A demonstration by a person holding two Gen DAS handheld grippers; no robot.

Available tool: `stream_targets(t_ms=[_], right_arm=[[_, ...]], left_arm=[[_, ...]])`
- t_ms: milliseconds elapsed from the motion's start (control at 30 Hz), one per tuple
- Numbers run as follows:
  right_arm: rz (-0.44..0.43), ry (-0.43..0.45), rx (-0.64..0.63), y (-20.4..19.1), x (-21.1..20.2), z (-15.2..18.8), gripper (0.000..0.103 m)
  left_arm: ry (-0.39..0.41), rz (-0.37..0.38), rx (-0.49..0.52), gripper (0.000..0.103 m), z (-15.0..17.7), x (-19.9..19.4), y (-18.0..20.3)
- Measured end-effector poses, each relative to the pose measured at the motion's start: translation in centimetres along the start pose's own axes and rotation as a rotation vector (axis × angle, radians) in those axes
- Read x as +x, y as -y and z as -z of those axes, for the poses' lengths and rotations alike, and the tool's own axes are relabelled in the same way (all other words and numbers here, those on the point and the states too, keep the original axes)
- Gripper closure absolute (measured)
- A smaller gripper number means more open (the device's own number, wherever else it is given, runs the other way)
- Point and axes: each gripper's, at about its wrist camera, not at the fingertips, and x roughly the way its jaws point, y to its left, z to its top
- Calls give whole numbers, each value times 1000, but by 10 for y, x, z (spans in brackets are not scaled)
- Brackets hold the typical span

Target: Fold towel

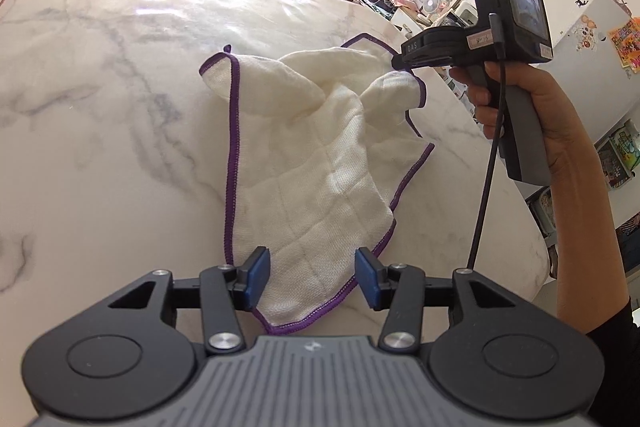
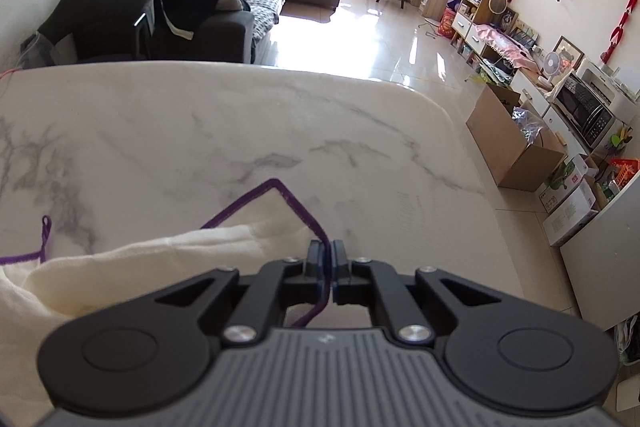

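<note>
Spreading comes before folding, and that is the step you look to be in: the one towel lies rumpled on the marble table, its far half bunched into humps and its purple hem wandering. Seen from your left wrist camera, it runs from the near corner at 6 o'clock, just under your tool, up toward 1 o'clock, where your right gripper meets the far edge.

Your right gripper has its pads pressed together on the purple hem near a far corner; in the right wrist view the trim runs straight into the seam between them. Your left gripper is spread wide, one blue pad on either side of the near corner, hovering over the cloth and pinching nothing.

The next move, as I judge it, calls for you to bring the left one down onto that near corner or hem, shut it there, then draw the two tools apart so the humps pull flat. Catch a single layer only, since the far half is doubled over itself.

By count: one towel, one small hanging loop at its 11 o'clock corner, two grippers, one table.
</note>
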Motion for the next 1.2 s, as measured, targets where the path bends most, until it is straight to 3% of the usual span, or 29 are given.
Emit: stream_targets(t_ms=[100,200,300,367,500,600,800,1200], right_arm=[[-17,-11,6,2,2,1,94],[-34,-11,21,4,0,-1,85],[-40,2,34,7,-3,-3,76],[-41,9,37,7,-5,-2,71],[-63,19,45,8,-9,-1,61],[-76,34,49,9,-14,-2,48],[-100,47,55,8,-21,-5,42],[-100,61,49,7,-26,-11,41]], left_arm=[[3,-5,-2,55,-6,-2,-2],[36,-21,12,53,-17,-10,-2],[83,-41,18,42,-34,-19,-3],[100,-58,14,24,-42,-20,-4],[105,-108,2,23,-62,-13,-9],[105,-132,-5,23,-74,-7,-11],[103,-175,-38,23,-101,7,-17],[65,-180,-136,23,-155,48,-32]])
